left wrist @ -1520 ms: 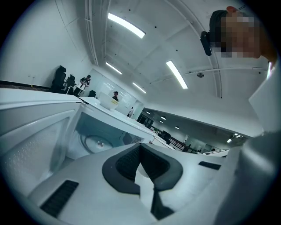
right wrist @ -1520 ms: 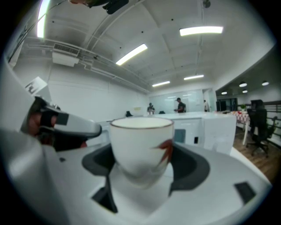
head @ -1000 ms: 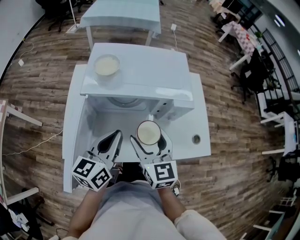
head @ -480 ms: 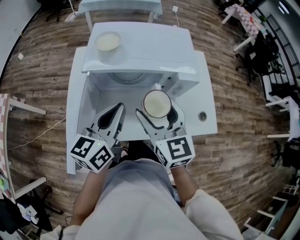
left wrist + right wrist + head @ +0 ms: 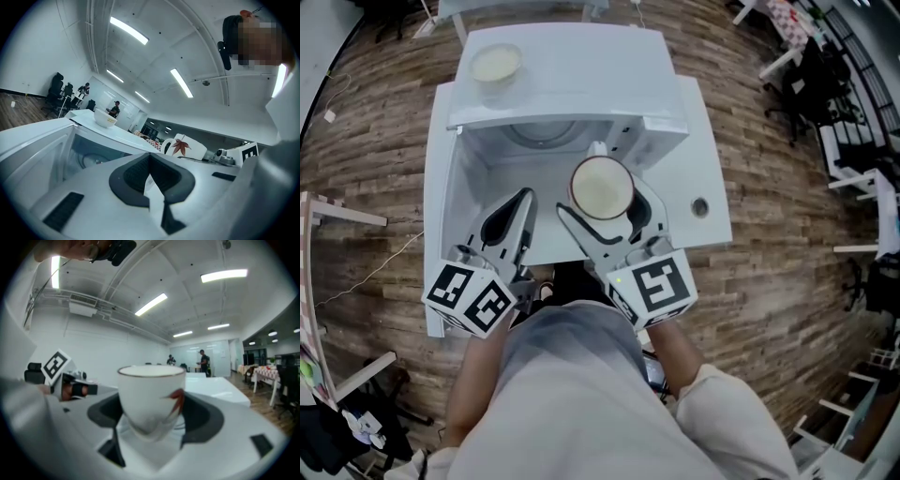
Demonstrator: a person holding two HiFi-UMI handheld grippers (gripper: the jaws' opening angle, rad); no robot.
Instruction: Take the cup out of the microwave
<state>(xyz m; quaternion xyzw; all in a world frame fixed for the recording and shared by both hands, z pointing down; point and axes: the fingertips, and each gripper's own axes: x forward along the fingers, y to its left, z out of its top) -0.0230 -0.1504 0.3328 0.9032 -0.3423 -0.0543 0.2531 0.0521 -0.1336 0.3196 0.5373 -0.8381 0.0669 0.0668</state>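
Both jaws of the right gripper (image 5: 602, 210) pinch the cup (image 5: 601, 186) round its lower body, seemingly just near of the microwave (image 5: 581, 75) opening. It looks light, glazed, slippery and breakable. The left gripper (image 5: 517, 206) is pressed together, empty.

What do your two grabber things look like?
The left gripper and right gripper are white, with long jaws lined in dark pads. Each carries a cube with black-and-white square markers. The person wears a light-coloured top.
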